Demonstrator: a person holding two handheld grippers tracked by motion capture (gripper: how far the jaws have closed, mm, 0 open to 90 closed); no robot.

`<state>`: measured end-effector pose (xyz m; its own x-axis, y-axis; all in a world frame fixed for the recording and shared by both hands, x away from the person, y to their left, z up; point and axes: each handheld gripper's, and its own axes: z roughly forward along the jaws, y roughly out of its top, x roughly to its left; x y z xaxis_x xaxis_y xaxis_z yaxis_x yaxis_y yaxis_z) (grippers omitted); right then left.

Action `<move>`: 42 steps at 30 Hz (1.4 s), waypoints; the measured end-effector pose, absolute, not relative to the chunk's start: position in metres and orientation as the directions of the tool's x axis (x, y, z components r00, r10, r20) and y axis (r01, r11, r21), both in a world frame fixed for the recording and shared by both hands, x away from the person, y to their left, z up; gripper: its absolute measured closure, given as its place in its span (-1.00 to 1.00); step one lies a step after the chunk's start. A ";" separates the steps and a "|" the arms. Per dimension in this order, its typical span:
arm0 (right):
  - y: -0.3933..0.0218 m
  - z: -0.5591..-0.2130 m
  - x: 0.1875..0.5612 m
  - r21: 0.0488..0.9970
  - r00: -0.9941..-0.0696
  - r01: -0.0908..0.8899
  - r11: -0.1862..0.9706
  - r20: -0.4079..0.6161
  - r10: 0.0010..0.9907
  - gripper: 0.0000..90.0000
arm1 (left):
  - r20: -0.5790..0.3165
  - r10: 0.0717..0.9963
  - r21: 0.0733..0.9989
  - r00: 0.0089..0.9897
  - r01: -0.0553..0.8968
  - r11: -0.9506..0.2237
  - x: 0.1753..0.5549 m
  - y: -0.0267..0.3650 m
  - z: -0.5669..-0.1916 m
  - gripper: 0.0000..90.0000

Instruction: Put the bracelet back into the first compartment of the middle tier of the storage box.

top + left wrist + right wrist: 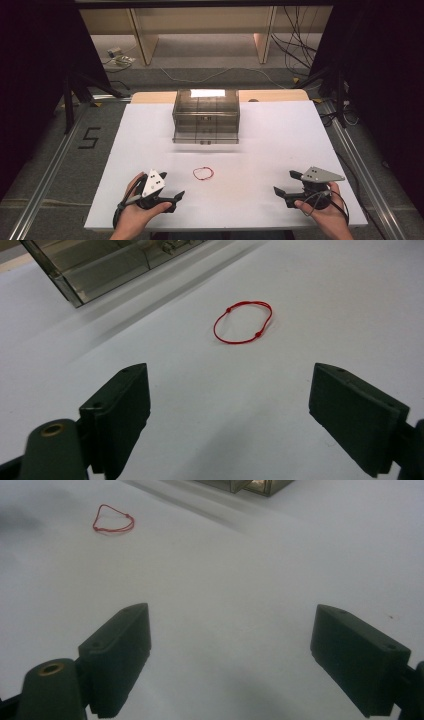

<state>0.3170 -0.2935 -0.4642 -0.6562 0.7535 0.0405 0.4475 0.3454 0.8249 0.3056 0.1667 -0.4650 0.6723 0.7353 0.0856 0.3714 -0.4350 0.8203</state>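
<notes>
A thin red string loop (203, 173) with small knots lies flat on the white board (280, 135), near its middle front. In the left gripper view the loop (243, 322) rests a short way ahead of my left gripper (230, 377), whose jaws stand wide apart and empty. From above, the left gripper (172, 186) sits at the loop's lower left. My right gripper (285, 182) is farther off at the front right, also open and empty. Its own view has the loop (113, 520) far off at the upper left of the right gripper (232, 615).
A smoky transparent drawer box (205, 116) stands at the back middle of the board, with its corner in the left gripper view (100, 265). Wooden furniture legs and cables lie on the floor beyond. Metal rails run along both sides of the table.
</notes>
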 end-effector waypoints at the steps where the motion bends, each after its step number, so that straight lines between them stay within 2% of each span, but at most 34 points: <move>1: -0.293 -0.465 0.317 0.825 -0.657 0.447 0.346 0.039 0.753 -0.62 | 0.082 0.741 0.822 0.667 0.375 -0.428 0.306 0.168 -0.465 -0.63; 11: -0.289 -0.465 0.319 0.819 -0.667 0.451 0.355 0.044 0.744 -0.56 | 0.081 0.739 0.820 0.669 0.376 -0.431 0.307 0.167 -0.466 -0.62; 19: -0.280 -0.464 0.323 0.811 -0.695 0.444 0.382 0.043 0.718 -0.43 | 0.081 0.745 0.820 0.662 0.381 -0.427 0.309 0.168 -0.466 -0.62; 42: -0.220 -0.462 0.350 0.804 -0.794 0.335 0.491 -0.040 0.607 -0.22 | 0.083 0.743 0.820 0.665 0.378 -0.430 0.311 0.167 -0.465 -0.62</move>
<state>0.3497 -0.2200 -0.4616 -0.7938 0.6069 -0.0400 0.3350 0.4912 0.8041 0.3112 0.1671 -0.4652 0.6646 0.7425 0.0833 0.3780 -0.4304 0.8197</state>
